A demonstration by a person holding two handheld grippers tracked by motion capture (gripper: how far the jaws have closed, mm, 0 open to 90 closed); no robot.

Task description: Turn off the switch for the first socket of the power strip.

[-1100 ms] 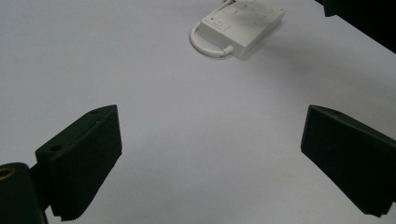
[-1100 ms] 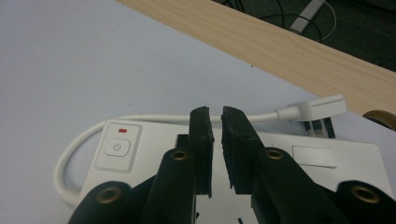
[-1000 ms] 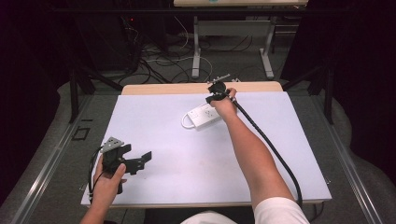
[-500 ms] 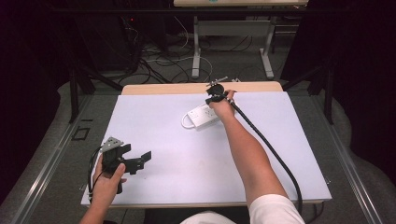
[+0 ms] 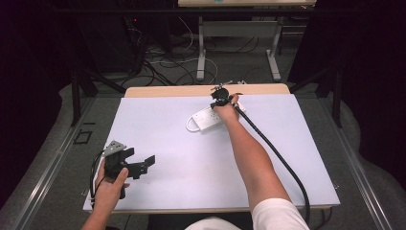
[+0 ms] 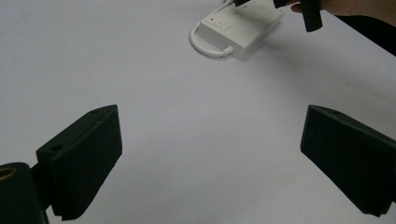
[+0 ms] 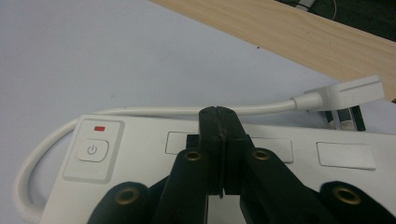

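- White sheeting is covering the counter (image 5: 158, 124), and at its near left the left gripper (image 5: 143, 165) is resting in the hand with its jaws spread wide and nothing between them, just as it was a second ago.
- Farther along, toward the far edge, the white power strip (image 5: 207, 120) is lying flat in the same place, its cord (image 6: 205, 44) looping off one end.
- Over the strip, the right gripper (image 7: 219, 122) is pressing down with its jaws closed together, tips on the strip's top near the power button (image 7: 92, 150); the hand has edged slightly forward, so I judge it is working the sockets or the switch.
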